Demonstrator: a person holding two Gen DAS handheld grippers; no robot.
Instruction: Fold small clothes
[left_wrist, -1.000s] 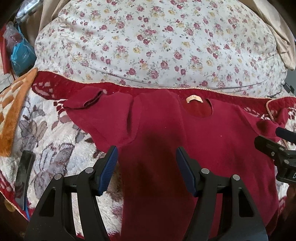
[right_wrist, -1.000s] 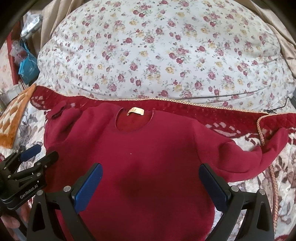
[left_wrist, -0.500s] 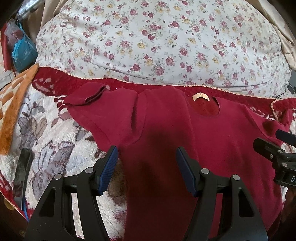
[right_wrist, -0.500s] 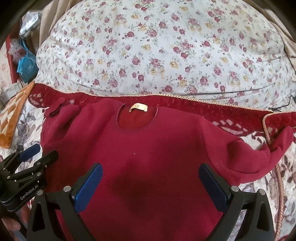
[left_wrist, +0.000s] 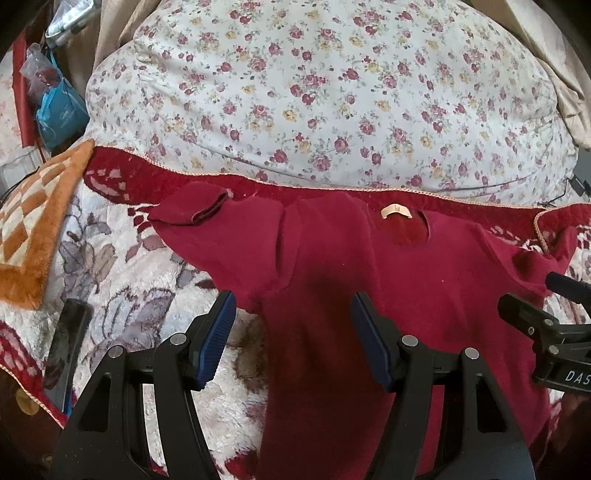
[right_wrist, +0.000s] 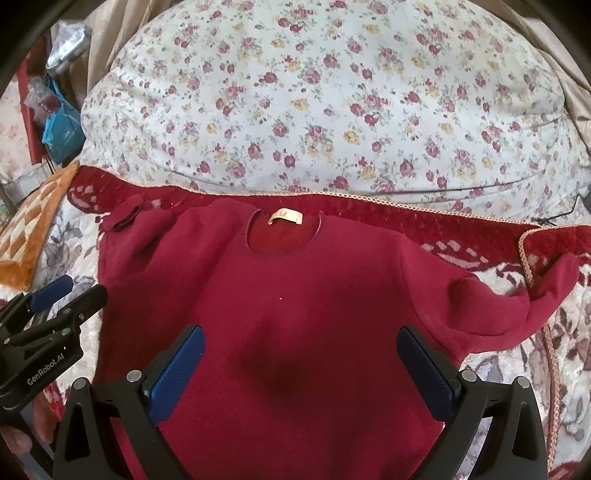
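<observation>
A small red sweater lies flat on a plush floral blanket just below a rose-print pillow, its pale neck tag unreadable. Both jaws released, the left hand-held gripper, marked "GenRobot.AI", and the right hand-held gripper, lettered "DAS", hover over it.

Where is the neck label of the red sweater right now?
The label sits at the back of the red sweater collar, upper centre in the right wrist view, just below the floral pillow.
</observation>
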